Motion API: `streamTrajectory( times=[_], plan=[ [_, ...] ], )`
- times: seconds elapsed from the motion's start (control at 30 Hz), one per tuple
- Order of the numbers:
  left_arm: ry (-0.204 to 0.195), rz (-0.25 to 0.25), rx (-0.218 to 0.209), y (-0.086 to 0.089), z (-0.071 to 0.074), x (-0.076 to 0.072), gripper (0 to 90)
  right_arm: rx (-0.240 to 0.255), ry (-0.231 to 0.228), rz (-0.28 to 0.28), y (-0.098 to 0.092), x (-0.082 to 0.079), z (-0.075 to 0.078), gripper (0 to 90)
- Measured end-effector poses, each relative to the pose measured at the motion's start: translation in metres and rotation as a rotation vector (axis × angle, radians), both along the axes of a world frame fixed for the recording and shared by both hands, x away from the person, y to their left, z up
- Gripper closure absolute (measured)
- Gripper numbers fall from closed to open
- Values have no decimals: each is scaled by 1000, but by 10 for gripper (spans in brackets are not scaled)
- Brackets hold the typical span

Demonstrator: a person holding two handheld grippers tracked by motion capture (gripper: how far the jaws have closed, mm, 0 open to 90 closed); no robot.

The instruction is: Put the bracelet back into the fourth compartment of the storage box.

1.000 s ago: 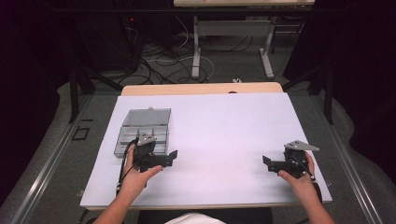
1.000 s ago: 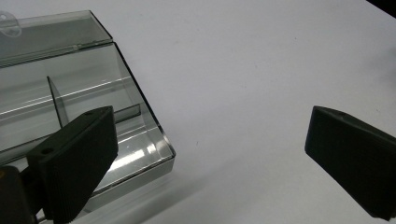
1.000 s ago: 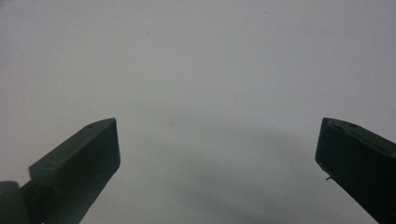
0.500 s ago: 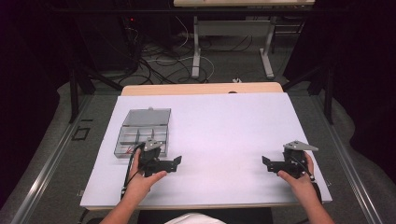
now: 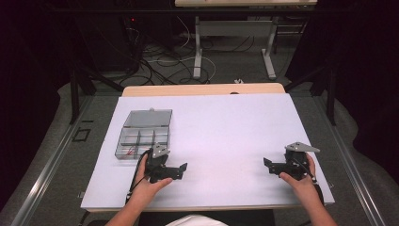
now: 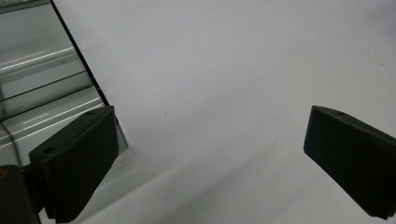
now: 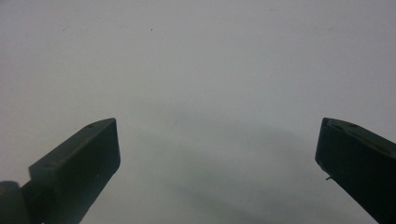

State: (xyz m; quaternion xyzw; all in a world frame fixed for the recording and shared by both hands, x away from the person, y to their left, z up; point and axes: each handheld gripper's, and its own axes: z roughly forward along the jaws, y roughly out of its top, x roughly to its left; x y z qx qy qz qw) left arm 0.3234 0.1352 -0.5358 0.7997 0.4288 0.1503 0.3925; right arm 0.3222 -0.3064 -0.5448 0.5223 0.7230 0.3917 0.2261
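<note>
A clear plastic compartment box (image 5: 142, 135) with its lid laid open behind it sits at the left of the white table sheet (image 5: 226, 127); something small and red lies in a near compartment. My left gripper (image 5: 182, 170) is just near-right of the box, pointing right, open and holding nothing. In the left gripper view its jaws (image 6: 210, 121) stand wide apart over bare sheet, with the box's edge (image 6: 42, 70) at upper left. My right gripper (image 5: 267, 166) rests near the right front of the sheet, pointing left, open and holding nothing (image 7: 218, 125).
A wooden tabletop strip (image 5: 202, 89) shows beyond the sheet's far edge. Cables (image 5: 160, 56) and a desk's legs (image 5: 197, 47) lie on the floor behind. The sheet's front edge runs just before my hands.
My left gripper has slid toward the near edge and a little right, away from the box. The right gripper has hardly moved.
</note>
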Motion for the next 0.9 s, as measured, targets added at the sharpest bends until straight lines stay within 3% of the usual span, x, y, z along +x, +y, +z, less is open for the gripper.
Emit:
streamTrajectory(
  times=[0.43, 0.9],
  plan=[
    [1, -50, 29, -11, -7, -3, 34, -2, 0, 11, 1, 0, 0, 0],
    [10, -57, 43, -11, -10, -3, 42, -5, 7, 18, 4, 1, -2, 0]
  ],
)
